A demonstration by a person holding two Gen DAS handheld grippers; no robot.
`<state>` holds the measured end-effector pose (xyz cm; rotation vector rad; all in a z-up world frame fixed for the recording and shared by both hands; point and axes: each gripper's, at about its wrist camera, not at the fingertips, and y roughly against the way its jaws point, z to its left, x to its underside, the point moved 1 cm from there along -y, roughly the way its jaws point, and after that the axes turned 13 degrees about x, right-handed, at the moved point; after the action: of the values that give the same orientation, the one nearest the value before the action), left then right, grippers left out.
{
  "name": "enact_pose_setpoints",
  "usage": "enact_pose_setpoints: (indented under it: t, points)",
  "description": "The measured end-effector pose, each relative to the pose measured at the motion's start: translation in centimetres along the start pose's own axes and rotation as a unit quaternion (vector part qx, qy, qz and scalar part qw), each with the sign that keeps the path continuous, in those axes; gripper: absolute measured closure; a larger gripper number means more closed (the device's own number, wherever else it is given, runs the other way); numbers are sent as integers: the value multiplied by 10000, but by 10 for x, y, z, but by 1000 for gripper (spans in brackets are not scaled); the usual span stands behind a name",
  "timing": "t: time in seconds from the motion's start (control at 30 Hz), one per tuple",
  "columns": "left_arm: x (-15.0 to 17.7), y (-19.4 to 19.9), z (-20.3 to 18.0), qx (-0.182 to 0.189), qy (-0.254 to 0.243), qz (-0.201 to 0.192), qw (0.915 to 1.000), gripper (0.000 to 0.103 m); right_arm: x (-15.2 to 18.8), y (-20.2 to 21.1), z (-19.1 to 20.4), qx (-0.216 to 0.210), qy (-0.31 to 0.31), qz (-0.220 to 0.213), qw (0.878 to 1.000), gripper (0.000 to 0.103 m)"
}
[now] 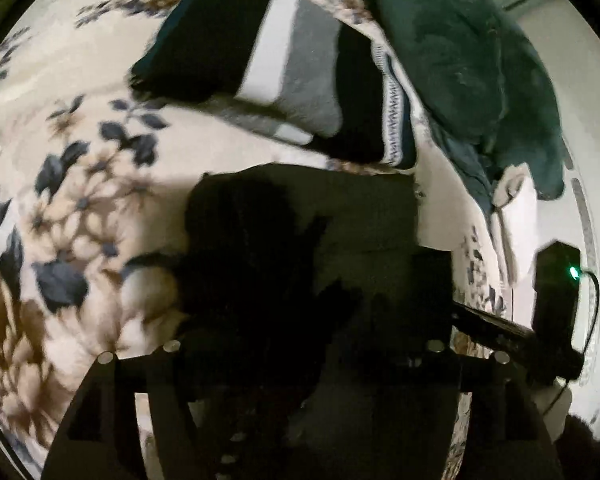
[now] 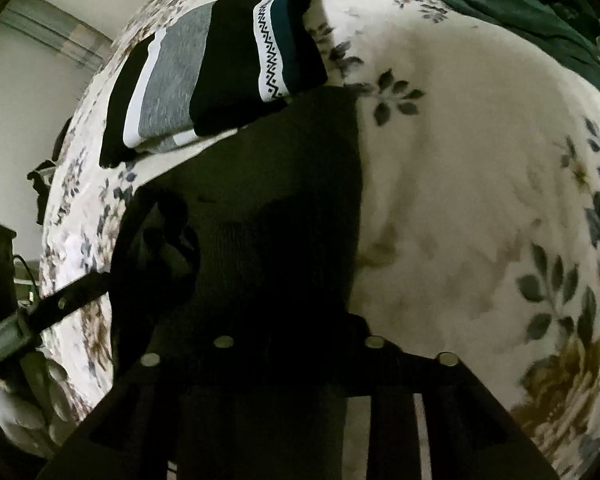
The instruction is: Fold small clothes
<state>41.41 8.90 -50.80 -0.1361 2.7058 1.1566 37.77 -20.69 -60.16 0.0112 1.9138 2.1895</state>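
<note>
A dark olive garment (image 1: 360, 216) (image 2: 260, 152) lies flat on the floral bed cover, right under both grippers. In the left wrist view my left gripper (image 1: 326, 236) stands open, its black fingers (image 1: 224, 232) wide apart over the cloth and pressing on nothing. My right gripper (image 2: 292, 220) has its fingers close together, with a dark fold of the garment pinched between them, though shadow blurs the contact. The right wrist view also shows one left finger (image 2: 168, 232) over the garment's left edge.
A folded stack of clothes (image 1: 300, 72) (image 2: 220, 60), black, white, grey and teal with a zigzag band, sits just beyond the garment. A crumpled dark teal blanket (image 1: 460, 60) (image 2: 540, 8) lies further off. The floral cover (image 1: 80, 160) (image 2: 460, 160) spreads all around; the bed edge (image 2: 56, 216) drops away on the left.
</note>
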Motion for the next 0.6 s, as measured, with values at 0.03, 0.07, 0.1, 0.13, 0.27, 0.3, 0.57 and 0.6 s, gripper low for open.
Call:
enact_pose_setpoints:
  t: [0.03,0.07,0.1,0.13,0.27,0.3,0.57,0.6]
  points:
    - [0,-9,-5,-119,-167,160,9997,36,-3,-4,0,-21,-22,45,10000,72]
    - [-2,-18,-7,-272,-293,295,9988,36,-6,-9,1,-28,-35,82,10000,72]
    - [-3,-25,-8,-514,-419,418,9969,36,-8,-13,1,-41,-47,135,9999,72]
    - [-2,-34,-9,-752,-558,509,9943,36,-9,-17,1,-75,-81,151,9998,72]
    - [3,-60,-17,-1634,-1392,622,9747,68,-10,-15,8,-3,-54,-52,10000,91]
    - [3,-58,-16,-1686,-1419,598,9736,79,-9,-11,10,32,-55,-138,9999,92]
    - [1,-8,-23,-1350,-960,-123,9861,90,1,37,25,62,-13,-765,9970,95]
    - [-1,-4,-26,-1289,-929,-184,9871,90,-2,47,28,49,2,-882,9961,95]
